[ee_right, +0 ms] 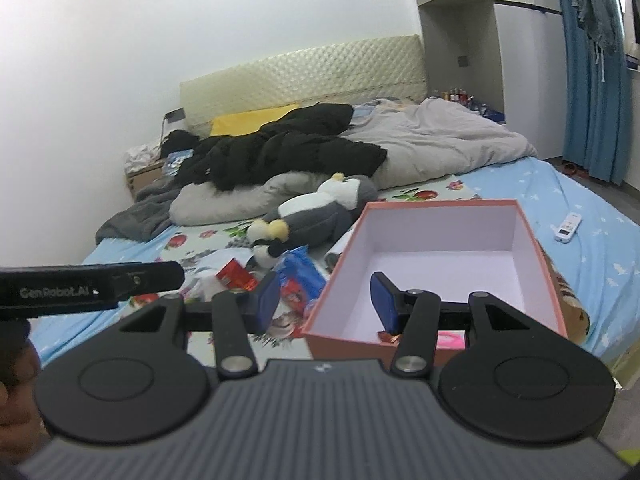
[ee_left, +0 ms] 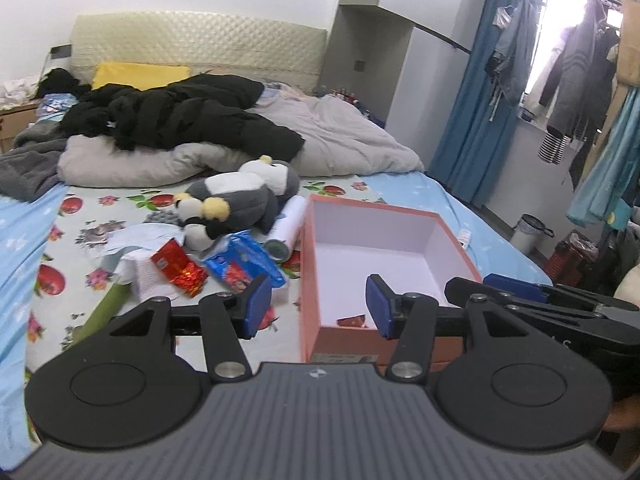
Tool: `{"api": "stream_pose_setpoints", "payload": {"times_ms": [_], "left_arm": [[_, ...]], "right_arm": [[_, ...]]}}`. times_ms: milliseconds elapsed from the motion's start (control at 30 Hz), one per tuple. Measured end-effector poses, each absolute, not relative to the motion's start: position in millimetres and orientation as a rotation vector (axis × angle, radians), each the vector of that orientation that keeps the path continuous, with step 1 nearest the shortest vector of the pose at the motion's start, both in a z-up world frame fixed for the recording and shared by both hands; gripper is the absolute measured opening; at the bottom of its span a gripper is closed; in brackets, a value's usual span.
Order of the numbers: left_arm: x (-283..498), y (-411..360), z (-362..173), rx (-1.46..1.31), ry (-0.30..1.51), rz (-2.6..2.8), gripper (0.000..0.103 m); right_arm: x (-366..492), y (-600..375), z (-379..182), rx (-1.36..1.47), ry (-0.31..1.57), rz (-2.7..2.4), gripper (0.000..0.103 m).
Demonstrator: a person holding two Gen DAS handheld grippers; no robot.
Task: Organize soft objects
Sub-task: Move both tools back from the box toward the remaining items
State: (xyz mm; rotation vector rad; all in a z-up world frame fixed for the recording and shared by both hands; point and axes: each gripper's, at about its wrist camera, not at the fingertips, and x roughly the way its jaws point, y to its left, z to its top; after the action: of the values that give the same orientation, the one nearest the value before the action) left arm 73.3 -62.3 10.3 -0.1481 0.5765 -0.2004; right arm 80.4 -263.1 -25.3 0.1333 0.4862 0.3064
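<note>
Both grippers above bed edge, near side of open box [ee_left: 384, 240].
Left gripper [ee_left: 318, 306]: jaws about half apart, nothing between.
Right gripper [ee_right: 324, 302]: same, empty.
Box nearly empty; small red scrap [ee_left: 352, 321] on its floor.
Plush penguin [ee_left: 236, 200] lies on bed left of box, beside snack packets [ee_left: 240, 260] and paper roll [ee_left: 286, 228].
Step, judged: between picks.
Next: reach left past box wall, close on penguin's body, lift clear of packets.
</note>
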Motion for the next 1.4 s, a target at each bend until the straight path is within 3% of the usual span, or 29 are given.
{"api": "stream_pose_setpoints", "payload": {"times_ms": [867,1400], "left_arm": [[2.5,2.4,-5.1,-0.231,0.594,-0.017,0.062],[50.9,21.1,-43.0,-0.239,0.694,0.023,0.062]], "right_arm": [[52.4,-188.1,-48.8,0.04,0.583,0.496,0.053],[91.5,-171.1,-74.2,0.02,0.618,0.477,0.053]]}}
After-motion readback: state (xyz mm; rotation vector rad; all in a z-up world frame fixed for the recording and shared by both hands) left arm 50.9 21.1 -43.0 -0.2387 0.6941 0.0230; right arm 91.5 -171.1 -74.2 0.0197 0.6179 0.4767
